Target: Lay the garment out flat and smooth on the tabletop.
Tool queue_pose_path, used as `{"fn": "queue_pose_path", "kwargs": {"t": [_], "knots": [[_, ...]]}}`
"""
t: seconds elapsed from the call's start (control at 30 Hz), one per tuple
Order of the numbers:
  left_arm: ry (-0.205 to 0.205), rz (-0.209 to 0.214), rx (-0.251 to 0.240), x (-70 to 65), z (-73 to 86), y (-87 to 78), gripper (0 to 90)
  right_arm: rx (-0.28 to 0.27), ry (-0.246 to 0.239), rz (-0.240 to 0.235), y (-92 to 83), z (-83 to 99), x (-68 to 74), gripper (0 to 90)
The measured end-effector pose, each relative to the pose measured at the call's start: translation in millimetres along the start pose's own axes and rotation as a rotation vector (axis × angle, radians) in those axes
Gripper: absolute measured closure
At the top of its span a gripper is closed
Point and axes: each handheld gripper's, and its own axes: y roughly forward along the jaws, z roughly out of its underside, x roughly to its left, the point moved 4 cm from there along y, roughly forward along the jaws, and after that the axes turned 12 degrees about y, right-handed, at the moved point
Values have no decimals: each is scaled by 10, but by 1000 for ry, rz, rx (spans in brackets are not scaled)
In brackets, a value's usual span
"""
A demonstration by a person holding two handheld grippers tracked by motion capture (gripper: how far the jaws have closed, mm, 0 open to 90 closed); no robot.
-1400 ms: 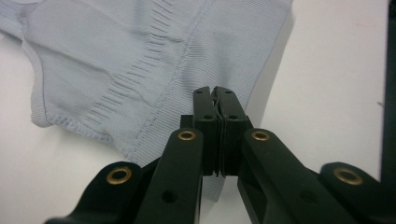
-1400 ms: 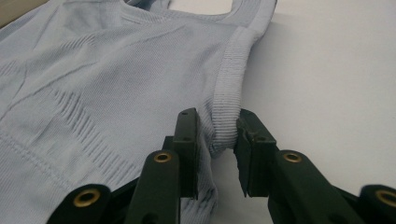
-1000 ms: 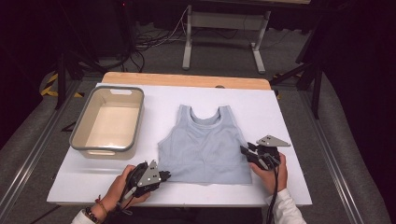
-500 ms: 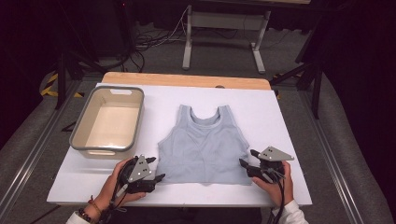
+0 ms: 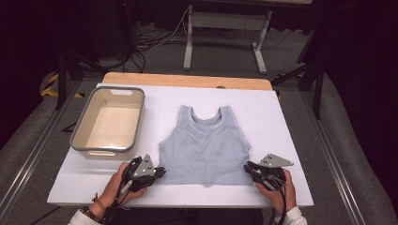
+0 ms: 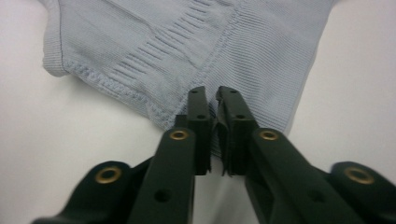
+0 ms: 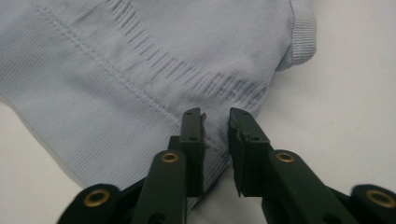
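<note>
At the near edge of the table (image 5: 300, 122), the left gripper (image 5: 157, 172) is seen at 7 o'clock, its jaws having just been closing and now clamped on the hem corner of the top (image 5: 206, 150). At 5 o'clock the right gripper (image 5: 249, 168) has just been closing too; a small gap remains, with fabric between the jaws. The top is laid flat mid-table. A tub (image 5: 80, 136) stands at 10 o'clock.
</note>
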Motion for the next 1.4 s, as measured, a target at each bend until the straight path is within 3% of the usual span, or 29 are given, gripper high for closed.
{"fn": "queue_pose_path", "kwargs": {"t": [0.13,0.23,0.27,0.3,0.43,0.47,0.53,0.63,0.83,0.97,1.0,1.07,1.13,1.17,1.23,1.33,1.4], "knots": [[9,-13,5,-9,-8,-30,892,25,-11,32,-41,-11,-4,833],[-2,-21,-42,9,-42,-97,863,27,-32,77,-119,-26,-17,864],[-8,-22,-67,8,-65,-116,811,-12,-20,65,-183,-59,-24,864],[3,-29,-86,8,-98,-127,811,-12,-20,65,-183,-59,-24,864],[23,-73,-123,90,-313,-29,864,-122,-37,29,-234,-285,59,897],[32,-78,-124,112,-357,4,883,-162,-47,-2,-187,-440,146,898],[37,-96,-135,173,-470,76,890,-169,-63,-8,-140,-511,197,898],[35,-112,-141,326,-626,185,894,-171,-103,-45,70,-706,368,898],[-25,-139,-122,620,-777,451,881,-122,-207,-32,519,-962,556,897],[-9,-166,-55,722,-820,616,882,-52,-222,-16,815,-1021,537,896],[-26,-156,-45,746,-816,658,883,-35,-210,-18,910,-1008,511,896],[-29,-159,2,782,-776,760,883,-28,-201,-17,931,-1003,501,896],[-46,-132,31,788,-718,838,887,9,-194,-11,967,-979,470,897],[-46,-132,31,788,-718,838,886,9,-194,-11,967,-979,470,897],[-62,-104,43,780,-675,887,885,36,-223,33,975,-957,438,897],[-69,-94,39,775,-639,887,894,67,-218,72,982,-892,358,897],[-63,-95,41,773,-624,877,896,58,-178,53,951,-839,268,897]]}}
